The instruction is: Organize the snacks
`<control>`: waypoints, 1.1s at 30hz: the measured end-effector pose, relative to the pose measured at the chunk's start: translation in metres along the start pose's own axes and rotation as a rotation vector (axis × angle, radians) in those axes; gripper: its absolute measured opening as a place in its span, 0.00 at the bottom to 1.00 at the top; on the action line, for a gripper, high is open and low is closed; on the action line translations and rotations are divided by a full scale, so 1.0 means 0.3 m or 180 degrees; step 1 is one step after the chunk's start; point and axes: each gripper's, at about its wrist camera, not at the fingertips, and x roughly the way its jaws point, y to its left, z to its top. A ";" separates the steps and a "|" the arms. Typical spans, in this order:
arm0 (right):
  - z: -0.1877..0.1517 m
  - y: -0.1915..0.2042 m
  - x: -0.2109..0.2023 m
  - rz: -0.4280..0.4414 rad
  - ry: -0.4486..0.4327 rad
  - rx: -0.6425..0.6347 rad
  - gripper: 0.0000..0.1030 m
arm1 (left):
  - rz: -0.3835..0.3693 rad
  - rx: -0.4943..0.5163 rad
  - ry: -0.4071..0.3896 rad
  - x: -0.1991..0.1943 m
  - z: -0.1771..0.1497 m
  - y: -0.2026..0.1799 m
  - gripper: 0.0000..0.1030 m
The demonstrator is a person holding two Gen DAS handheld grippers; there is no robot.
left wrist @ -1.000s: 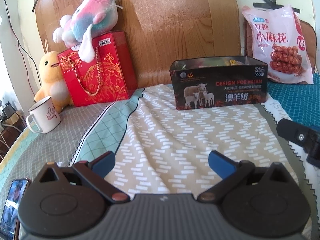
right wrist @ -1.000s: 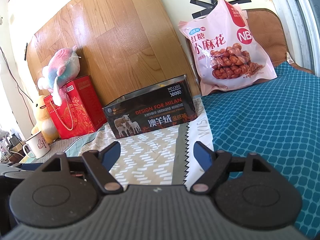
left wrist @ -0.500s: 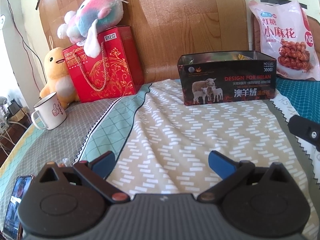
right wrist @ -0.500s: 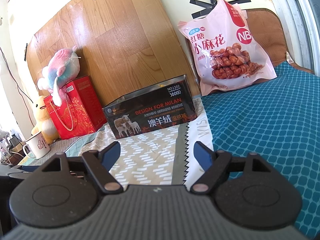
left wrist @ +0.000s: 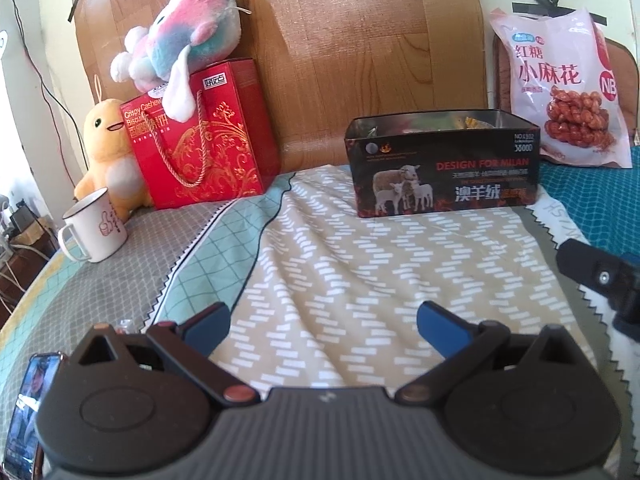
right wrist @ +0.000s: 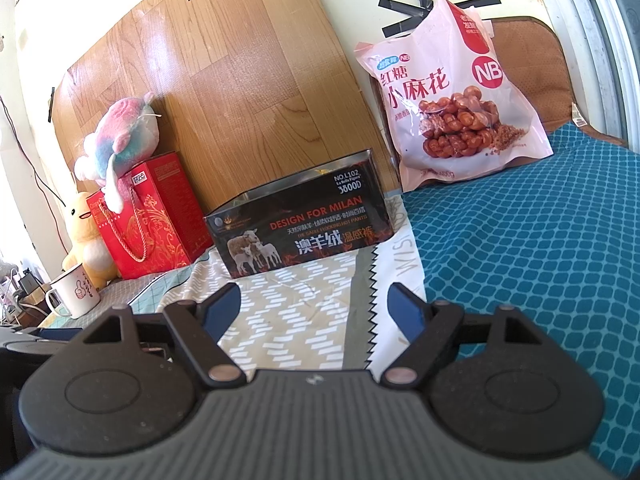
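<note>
Both the left claw (left wrist: 323, 321) and right claw (right wrist: 315, 303) are being held spread and empty over the bed (left wrist: 360, 272), while the pink snack bag (right wrist: 448, 96) is being propped beside the open black tin (right wrist: 298, 232).

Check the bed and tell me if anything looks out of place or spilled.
Nothing is spilled or tipped. One oddity: the multicoloured plush toy is perched on top of the red gift bag, an ear drooping over its front. The black tin stands open and upright.
</note>
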 end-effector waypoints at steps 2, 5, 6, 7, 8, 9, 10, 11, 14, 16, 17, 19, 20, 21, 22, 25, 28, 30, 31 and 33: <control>0.000 0.000 0.000 0.0001 0.0000 -0.0001 0.80 | 0.0003 -0.0011 0.0006 -0.001 0.000 -0.001 1.00; 0.000 0.001 0.000 -0.0001 0.0000 0.0000 0.80 | -0.0021 0.0009 0.0043 0.005 0.000 -0.003 1.00; 0.000 0.001 0.000 -0.0002 0.0000 0.0001 0.80 | -0.0030 0.0019 0.0056 0.006 0.000 -0.005 1.00; -0.001 0.001 0.000 -0.0002 0.0000 0.0002 0.80 | -0.0033 0.0029 0.0062 0.006 -0.001 -0.007 1.00; -0.001 0.001 -0.001 -0.0004 -0.0002 0.0002 0.80 | -0.0032 0.0038 0.0065 0.007 -0.001 -0.010 1.00; -0.001 0.001 -0.001 -0.0004 -0.0002 0.0003 0.80 | -0.0029 0.0045 0.0070 0.007 -0.002 -0.012 1.00; -0.001 0.001 0.000 -0.0003 -0.0002 0.0003 0.80 | -0.0028 0.0049 0.0077 0.008 -0.003 -0.013 1.00; -0.001 0.001 0.000 -0.0003 -0.0002 0.0003 0.80 | -0.0025 0.0052 0.0083 0.010 -0.003 -0.014 1.00; -0.001 0.001 0.000 -0.0002 0.0001 0.0004 0.80 | -0.0015 0.0046 0.0113 0.017 -0.003 -0.011 1.00; -0.001 0.001 0.000 -0.0005 -0.0002 0.0004 0.80 | -0.0008 0.0043 0.0130 0.022 -0.003 -0.009 1.00; -0.001 0.000 0.000 -0.0005 -0.0002 0.0005 0.80 | 0.0000 0.0045 0.0135 0.024 -0.004 -0.008 1.00; 0.000 0.000 0.000 -0.0004 -0.0002 0.0008 0.80 | 0.0002 0.0047 0.0148 0.028 -0.004 -0.008 1.00; 0.000 -0.001 0.001 -0.0005 -0.0002 0.0007 0.80 | 0.0000 0.0044 0.0156 0.030 -0.004 -0.008 1.00; -0.003 0.001 -0.002 -0.0013 -0.0005 0.0016 0.80 | -0.0001 0.0041 0.0162 0.031 -0.005 -0.008 1.00; -0.003 0.001 -0.002 -0.0013 -0.0006 0.0021 0.80 | -0.0002 0.0041 0.0170 0.032 -0.005 -0.009 1.00; -0.003 0.000 -0.001 -0.0011 -0.0007 0.0023 0.80 | 0.0003 0.0047 0.0177 0.033 -0.006 -0.010 1.00; -0.004 0.000 -0.001 -0.0010 -0.0007 0.0029 0.80 | 0.0002 0.0025 0.0180 0.033 -0.005 -0.007 1.00; -0.004 0.001 -0.002 -0.0013 -0.0008 0.0027 0.80 | -0.0004 0.0014 0.0186 0.035 -0.004 -0.005 1.00; -0.003 0.000 -0.001 -0.0012 -0.0008 0.0027 0.80 | -0.0006 0.0012 0.0188 0.036 -0.004 -0.005 1.00; -0.003 0.000 -0.002 -0.0016 -0.0007 0.0030 0.81 | -0.0012 0.0015 0.0192 0.037 -0.006 -0.004 1.00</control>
